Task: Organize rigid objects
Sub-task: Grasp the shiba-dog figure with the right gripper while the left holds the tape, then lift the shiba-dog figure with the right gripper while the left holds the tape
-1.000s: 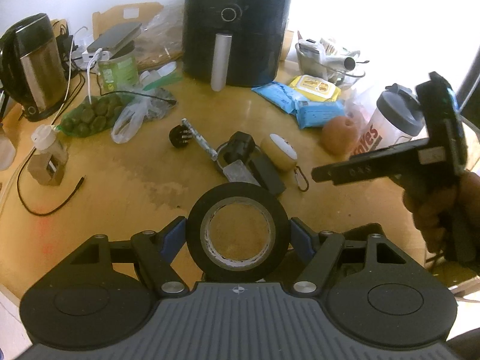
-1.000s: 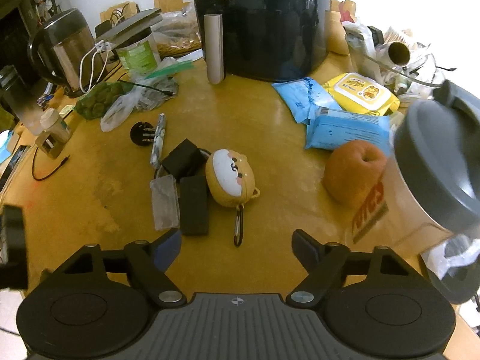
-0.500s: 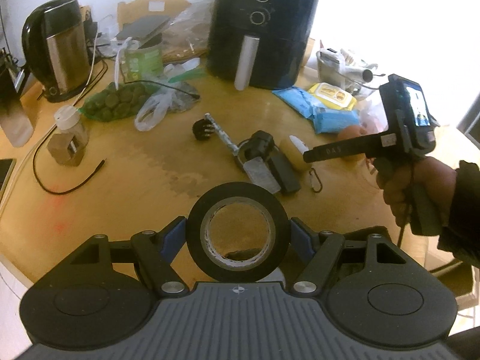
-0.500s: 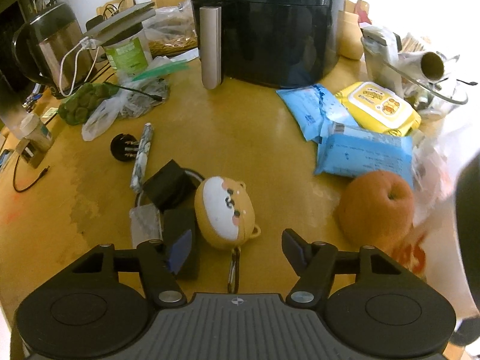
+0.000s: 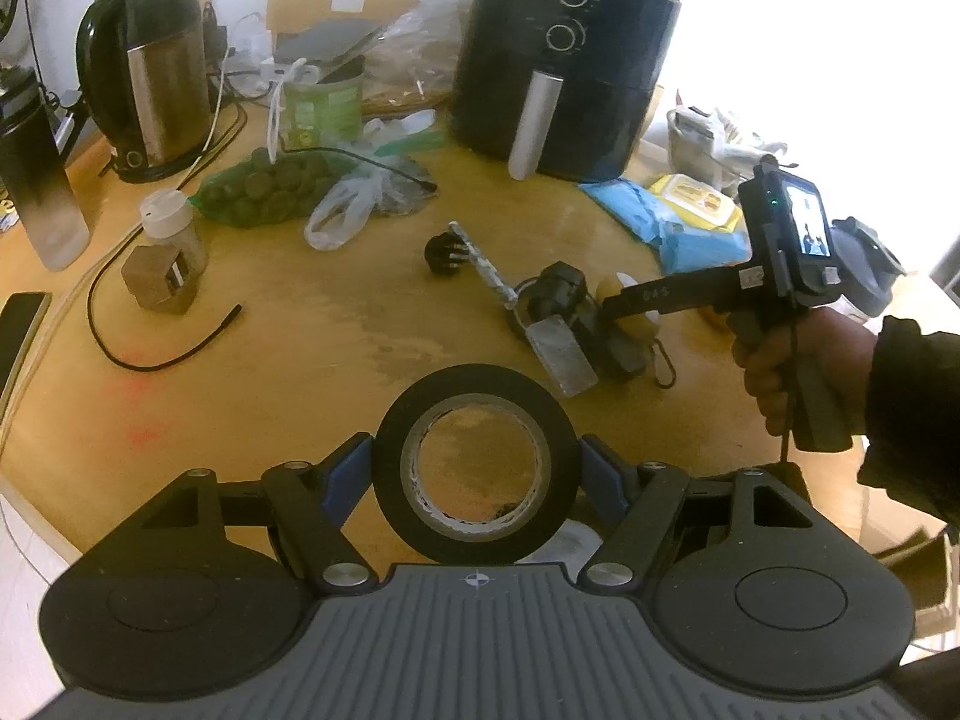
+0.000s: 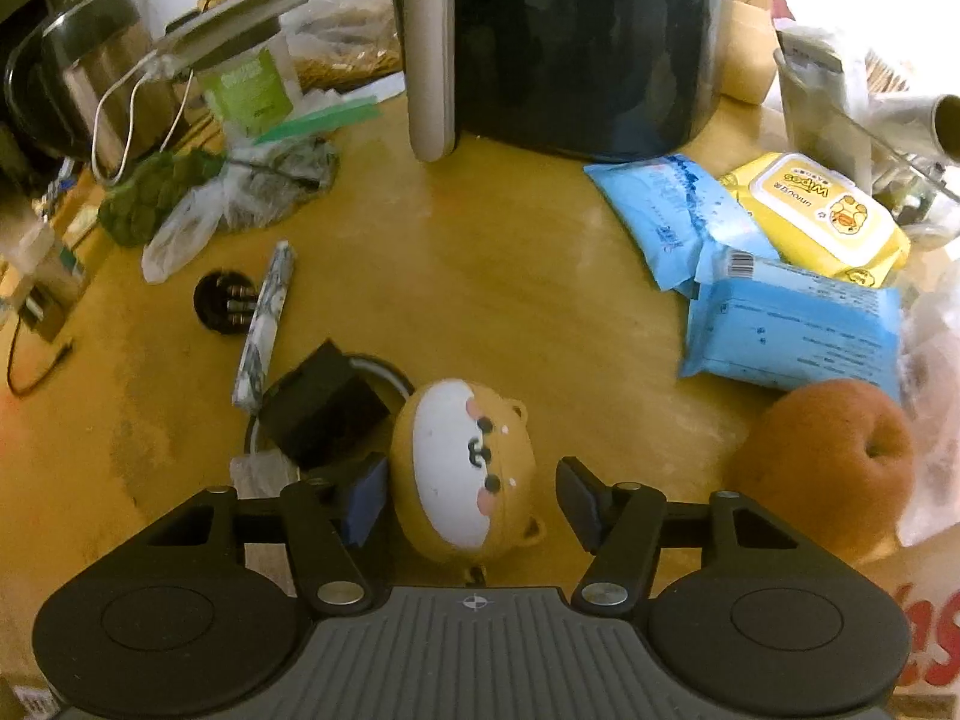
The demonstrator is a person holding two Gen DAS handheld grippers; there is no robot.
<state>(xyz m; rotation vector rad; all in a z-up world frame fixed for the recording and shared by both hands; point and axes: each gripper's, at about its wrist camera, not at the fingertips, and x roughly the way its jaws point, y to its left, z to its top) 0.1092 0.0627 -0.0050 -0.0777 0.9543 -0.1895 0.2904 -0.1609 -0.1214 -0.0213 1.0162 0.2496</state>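
Tape roll in left tongs

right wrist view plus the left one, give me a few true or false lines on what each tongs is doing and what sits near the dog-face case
1. The left tongs are shut on the black tape roll. True.
2. The right tongs are clamped on the orange fruit. False: they are open around the dog-face case; the fruit lies apart, to the right.
3. The dog-face case lies on the wooden table. True.
4. The yellow wipes pack lies under the blue packs. False: it rests on top of them.
5. The air fryer stands at the table's far side. True.
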